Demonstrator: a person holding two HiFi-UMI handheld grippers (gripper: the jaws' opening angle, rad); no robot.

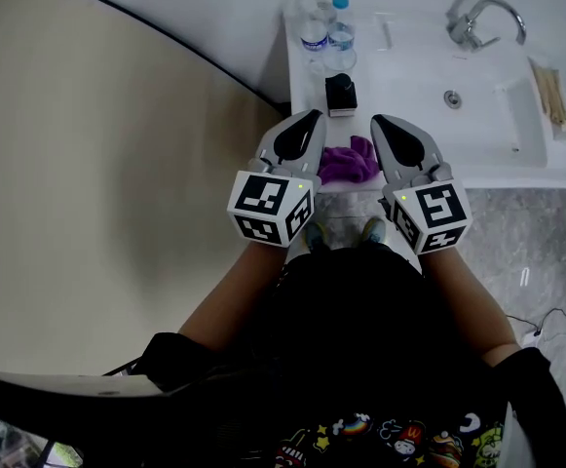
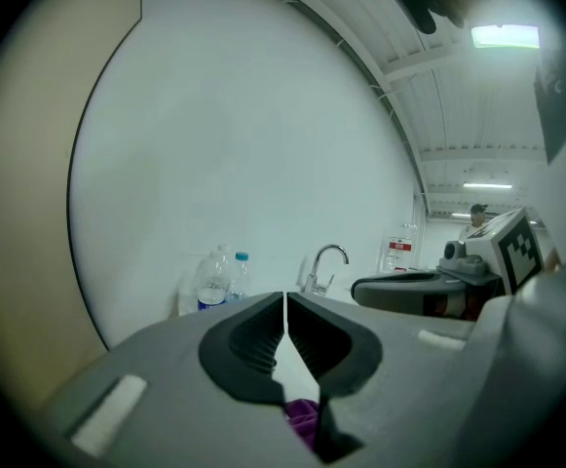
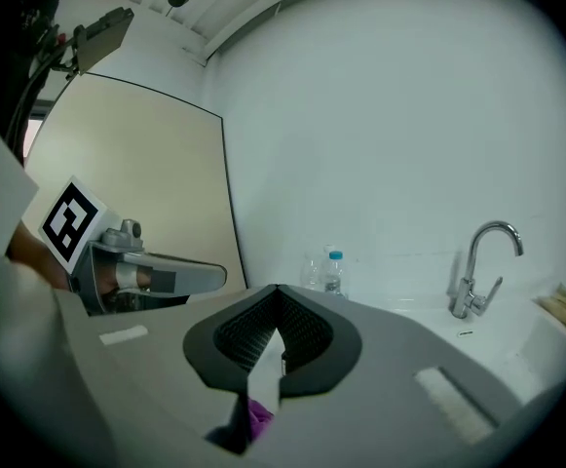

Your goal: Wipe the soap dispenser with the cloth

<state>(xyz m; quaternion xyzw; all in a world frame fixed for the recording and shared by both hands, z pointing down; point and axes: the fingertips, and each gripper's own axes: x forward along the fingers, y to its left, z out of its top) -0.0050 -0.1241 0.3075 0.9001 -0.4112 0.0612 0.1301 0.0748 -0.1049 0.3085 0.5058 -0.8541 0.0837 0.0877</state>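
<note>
Now | I hold left gripper [image 1: 311,117] and right gripper [image 1: 379,122] pressed together, empty, flanking cloth [image 1: 349,162] at centre | soap dispenser [image 1: 341,94] above | staged for pickup, I reckon.

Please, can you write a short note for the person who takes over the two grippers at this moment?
Left gripper: shut, empty.
Right gripper: shut, empty.
Both are held near the front edge of the white counter.
The crumpled purple cloth lies on the counter between them in the head view. The small black soap dispenser stands just behind it.
Done: nothing that shows.
Left: grasp the cloth and wipe the dispenser.
</note>
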